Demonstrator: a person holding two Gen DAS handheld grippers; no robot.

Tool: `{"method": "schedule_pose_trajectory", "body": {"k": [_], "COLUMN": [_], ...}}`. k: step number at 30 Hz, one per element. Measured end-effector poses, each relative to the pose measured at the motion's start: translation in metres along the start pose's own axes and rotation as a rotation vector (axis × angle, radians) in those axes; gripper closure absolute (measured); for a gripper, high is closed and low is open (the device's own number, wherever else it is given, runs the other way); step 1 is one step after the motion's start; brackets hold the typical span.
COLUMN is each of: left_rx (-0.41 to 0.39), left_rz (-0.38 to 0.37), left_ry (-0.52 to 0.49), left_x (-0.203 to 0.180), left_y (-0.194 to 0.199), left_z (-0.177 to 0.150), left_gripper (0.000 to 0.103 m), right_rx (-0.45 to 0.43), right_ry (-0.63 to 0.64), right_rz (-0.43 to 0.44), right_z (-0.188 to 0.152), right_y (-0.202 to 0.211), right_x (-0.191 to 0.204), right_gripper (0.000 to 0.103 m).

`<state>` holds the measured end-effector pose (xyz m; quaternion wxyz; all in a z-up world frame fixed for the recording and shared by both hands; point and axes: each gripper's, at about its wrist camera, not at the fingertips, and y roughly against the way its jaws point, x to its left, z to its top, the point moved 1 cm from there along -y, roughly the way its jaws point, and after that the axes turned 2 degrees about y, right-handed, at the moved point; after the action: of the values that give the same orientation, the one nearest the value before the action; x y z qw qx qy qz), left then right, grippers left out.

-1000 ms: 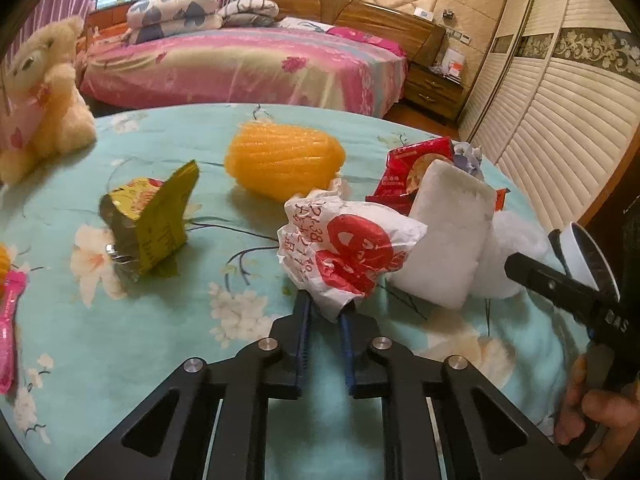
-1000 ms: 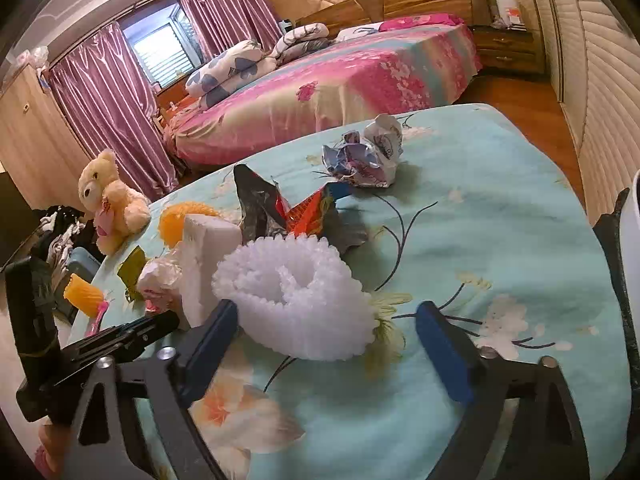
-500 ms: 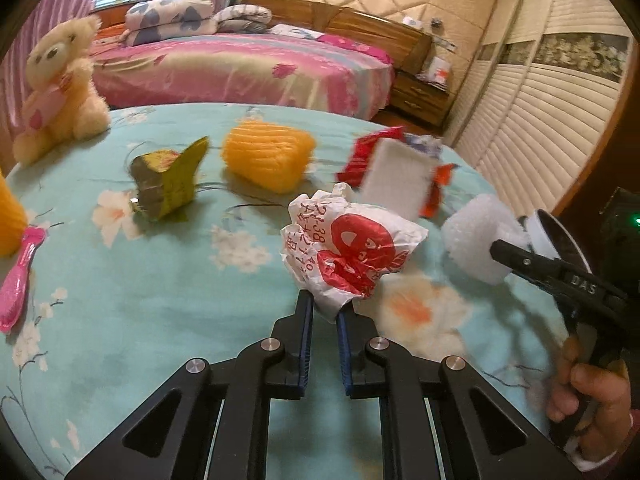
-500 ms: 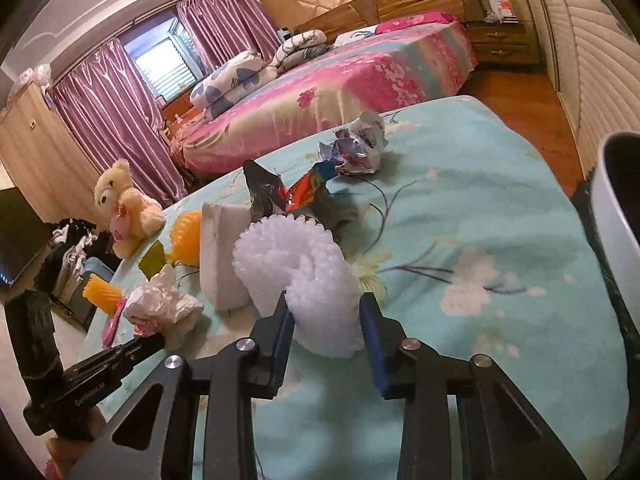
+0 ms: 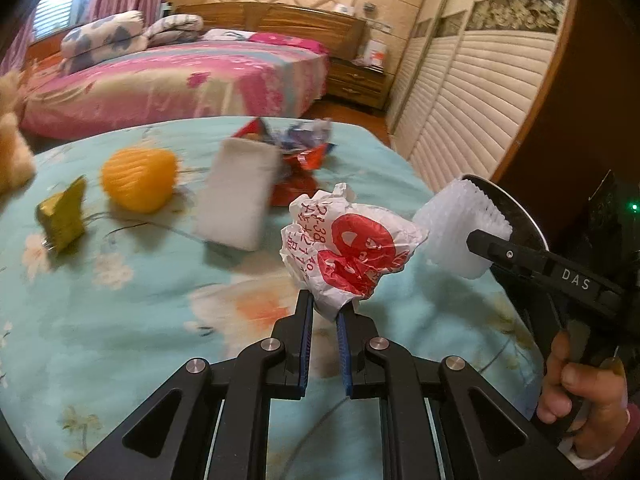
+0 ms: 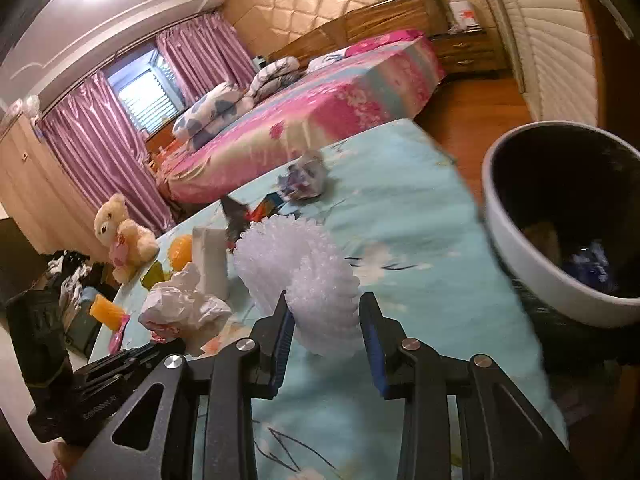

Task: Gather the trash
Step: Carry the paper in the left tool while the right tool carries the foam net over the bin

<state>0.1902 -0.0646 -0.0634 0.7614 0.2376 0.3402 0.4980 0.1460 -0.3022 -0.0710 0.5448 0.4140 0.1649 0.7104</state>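
The crumpled plastic bag point(image 5: 352, 252) is hanging pinched in the left gripper point(image 5: 325, 320) above the floral tablecloth point(image 5: 120, 320), while the right gripper point(image 6: 326, 322) is squeezing soft, ridged white foam netting point(image 6: 304, 268), with the round bin point(image 6: 520, 248) sitting just to its right, nearer that hand

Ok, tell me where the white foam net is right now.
The white foam net is clamped in the right gripper, lifted above the floral tablecloth, left of the white bin and right of the crumpled bag.
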Motion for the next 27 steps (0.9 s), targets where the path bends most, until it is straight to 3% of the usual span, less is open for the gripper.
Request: {"method": "schedule_pose_trajectory", "body": {"k": [27], "left_rx": [0.044], "left_rz": [-0.106], "left_ry": [-0.17], "left_x": [-0.078], "left_y": [-0.049], "left_z": [0.022], "left_gripper": [0.093], "right_rx": [-0.115], "right_ry": [-0.119], "right_rz": [-0.157], "right_z": [0.004], "right_y": [0.071], "right_x": [-0.086], "right_gripper": [0.07]}}
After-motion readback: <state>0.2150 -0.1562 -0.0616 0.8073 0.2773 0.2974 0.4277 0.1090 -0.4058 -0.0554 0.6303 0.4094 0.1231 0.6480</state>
